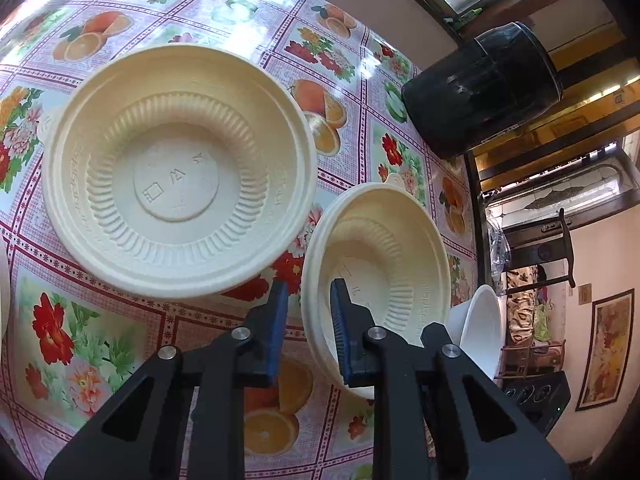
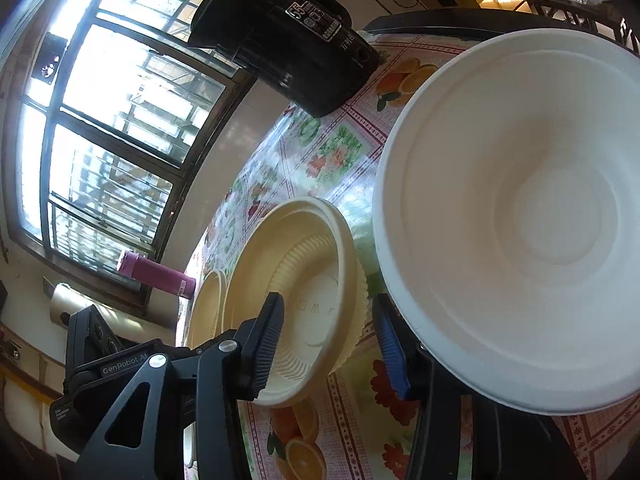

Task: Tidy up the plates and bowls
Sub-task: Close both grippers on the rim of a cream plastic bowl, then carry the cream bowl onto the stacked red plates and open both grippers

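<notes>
In the left wrist view a large cream ribbed bowl (image 1: 176, 184) sits on the floral tablecloth. A second cream bowl (image 1: 384, 264) is tilted, its near rim between the fingers of my left gripper (image 1: 310, 320), which is shut on it. A white bowl (image 1: 482, 328) shows at the right edge. In the right wrist view my right gripper (image 2: 332, 344) is open, with the cream bowl (image 2: 300, 296) behind its left finger and the big white bowl (image 2: 520, 216) close by its right finger. Another cream bowl (image 2: 206, 308) lies further left.
A black cylindrical appliance (image 1: 480, 88) stands at the table's far edge, also in the right wrist view (image 2: 280, 40). A pink bottle (image 2: 156, 274) stands near the window. The left gripper's body (image 2: 96, 360) shows at lower left. The table edge (image 1: 474, 200) drops off right.
</notes>
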A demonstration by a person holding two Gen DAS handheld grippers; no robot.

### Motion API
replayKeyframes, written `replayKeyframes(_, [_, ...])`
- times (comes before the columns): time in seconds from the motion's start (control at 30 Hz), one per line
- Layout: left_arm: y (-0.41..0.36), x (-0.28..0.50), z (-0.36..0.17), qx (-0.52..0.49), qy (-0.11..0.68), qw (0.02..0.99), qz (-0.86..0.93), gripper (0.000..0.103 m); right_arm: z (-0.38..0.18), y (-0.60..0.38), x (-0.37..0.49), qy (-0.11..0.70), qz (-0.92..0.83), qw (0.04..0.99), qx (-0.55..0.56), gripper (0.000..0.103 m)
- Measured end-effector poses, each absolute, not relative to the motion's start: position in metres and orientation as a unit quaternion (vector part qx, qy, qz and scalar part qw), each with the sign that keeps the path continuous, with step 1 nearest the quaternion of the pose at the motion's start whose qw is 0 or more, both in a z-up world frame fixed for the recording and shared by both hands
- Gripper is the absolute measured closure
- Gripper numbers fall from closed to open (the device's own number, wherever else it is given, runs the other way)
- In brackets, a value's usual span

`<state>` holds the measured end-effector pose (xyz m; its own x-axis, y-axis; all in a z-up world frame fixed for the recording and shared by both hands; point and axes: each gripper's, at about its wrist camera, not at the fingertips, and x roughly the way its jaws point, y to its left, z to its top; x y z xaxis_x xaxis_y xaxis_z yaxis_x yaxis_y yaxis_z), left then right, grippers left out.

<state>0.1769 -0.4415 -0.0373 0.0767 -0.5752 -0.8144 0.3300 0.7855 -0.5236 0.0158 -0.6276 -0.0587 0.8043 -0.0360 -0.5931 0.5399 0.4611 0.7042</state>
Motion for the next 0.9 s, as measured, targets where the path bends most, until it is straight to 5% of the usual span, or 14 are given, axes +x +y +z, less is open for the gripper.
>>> replayKeyframes(0.13, [-0.447,0.176,-0.036,-0.089,0.604,0.725,-0.319,0.093,-0.063,-0.629,0.017,0.264,-0.178,0.810,0.492,0.061])
replayKeyframes(0.27, [-0.450,0.176,-0.037,-0.080,0.603,0.724,-0.324,0.096,-0.066,-0.631,0.018,0.268,-0.185,0.806,0.494,0.080])
replayKeyframes(0.9, [-0.419,0.145,-0.026,-0.075,0.585,0.737,-0.331,0.096,-0.055,-0.610,-0.006,0.272,-0.169,0.810,0.491,0.087])
